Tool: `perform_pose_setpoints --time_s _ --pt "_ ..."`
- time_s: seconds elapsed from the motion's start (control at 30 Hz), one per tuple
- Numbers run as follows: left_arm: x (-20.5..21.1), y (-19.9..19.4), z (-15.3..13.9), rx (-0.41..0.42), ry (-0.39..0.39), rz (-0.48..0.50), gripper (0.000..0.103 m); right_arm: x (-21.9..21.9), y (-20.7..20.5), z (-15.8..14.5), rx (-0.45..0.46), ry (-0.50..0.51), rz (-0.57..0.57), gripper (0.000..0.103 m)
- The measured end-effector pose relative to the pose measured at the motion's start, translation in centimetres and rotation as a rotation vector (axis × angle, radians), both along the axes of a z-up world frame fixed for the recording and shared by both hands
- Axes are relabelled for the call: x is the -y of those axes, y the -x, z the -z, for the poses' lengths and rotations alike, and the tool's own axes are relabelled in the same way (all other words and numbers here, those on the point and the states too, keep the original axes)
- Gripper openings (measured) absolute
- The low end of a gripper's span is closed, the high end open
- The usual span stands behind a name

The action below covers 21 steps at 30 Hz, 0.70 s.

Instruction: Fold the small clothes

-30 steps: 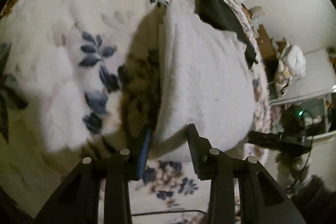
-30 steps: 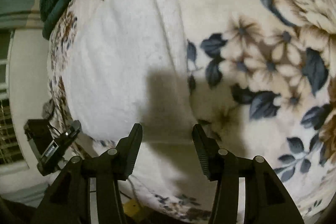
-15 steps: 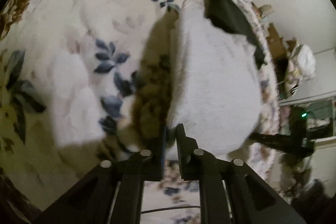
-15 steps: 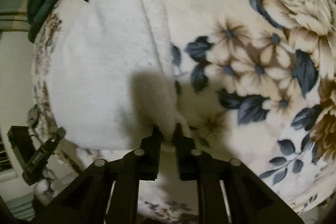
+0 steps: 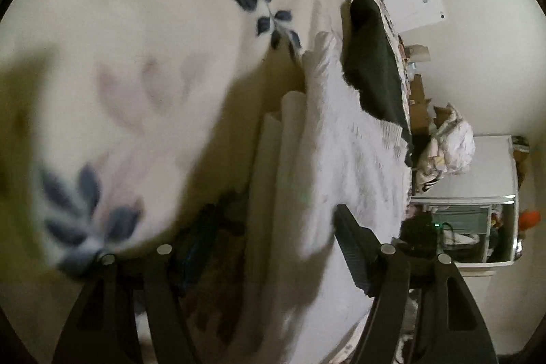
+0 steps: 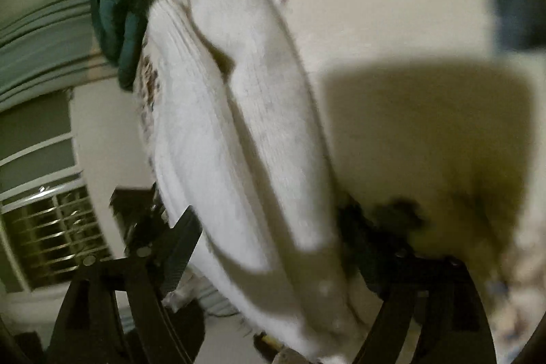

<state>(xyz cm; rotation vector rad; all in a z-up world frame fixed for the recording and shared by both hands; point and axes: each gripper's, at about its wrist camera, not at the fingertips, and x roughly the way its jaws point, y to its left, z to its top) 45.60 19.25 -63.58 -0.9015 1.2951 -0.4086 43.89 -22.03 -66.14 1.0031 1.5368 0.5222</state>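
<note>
A white fuzzy garment (image 5: 327, 166) lies on the floral blanket (image 5: 136, 40), now bunched into long folds. In the left wrist view my left gripper (image 5: 269, 248) has its jaws wide apart, with the garment's near edge lying between them. In the right wrist view the same white garment (image 6: 245, 132) runs up the frame in thick folds. My right gripper (image 6: 269, 241) also has its jaws wide apart around the garment's near end. Both views are blurred by motion.
A dark garment (image 5: 372, 70) lies at the white one's far end. A dark green blanket (image 6: 116, 16) sits at the bed's far edge. Beyond the bed are boxes, a laundry pile (image 5: 450, 142) and a barred window (image 6: 51, 227).
Both grippers were shut on the garment's near corners half a second ago; now both are open. The garment's edge has been carried over, so it lies bunched in folds.
</note>
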Motion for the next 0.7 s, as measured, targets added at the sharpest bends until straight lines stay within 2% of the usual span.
perform_pose_setpoints --time_s 0.07,0.13,0.2,0.23,0.27,0.3,0.4,0.53,0.7 --pt "0.0 -0.4 0.4 -0.011 0.038 -0.006 0.069 -1.0 -0.8 0.7 -0.002 -0.048 -0.028 0.091" --pt "0.1 -0.6 0.3 -0.009 0.064 -0.017 0.069 -1.8 -1.5 1.0 -0.009 -0.052 -0.051 0.091" --pt "0.7 -0.7 -0.2 0.015 0.065 -0.013 0.063 -2.7 -1.9 1.1 -0.009 -0.043 -0.070 0.091" --pt "1.0 -0.7 -0.8 0.034 0.046 -0.005 0.056 -3.1 -2.1 1.2 -0.009 -0.034 -0.071 0.090" --pt "1.4 -0.7 -1.3 0.051 0.033 0.006 0.036 -3.5 -2.4 1.2 -0.007 -0.026 -0.072 0.078" --pt "1.7 -0.7 -2.1 0.071 -0.003 0.009 0.033 -3.8 -2.6 1.0 -0.003 -0.015 -0.077 0.054" --pt "2.2 -0.7 -4.2 0.121 -0.067 0.006 0.028 -4.0 -2.7 0.4 0.009 0.012 -0.055 0.043" --pt "2.5 -0.6 -6.6 0.152 -0.113 -0.009 0.027 -3.7 -2.5 -2.4 0.056 0.057 -0.038 0.039" --pt "3.4 -1.4 -11.0 0.204 -0.109 -0.019 0.027 -2.1 -2.7 -8.7 0.144 0.064 -0.015 0.038"
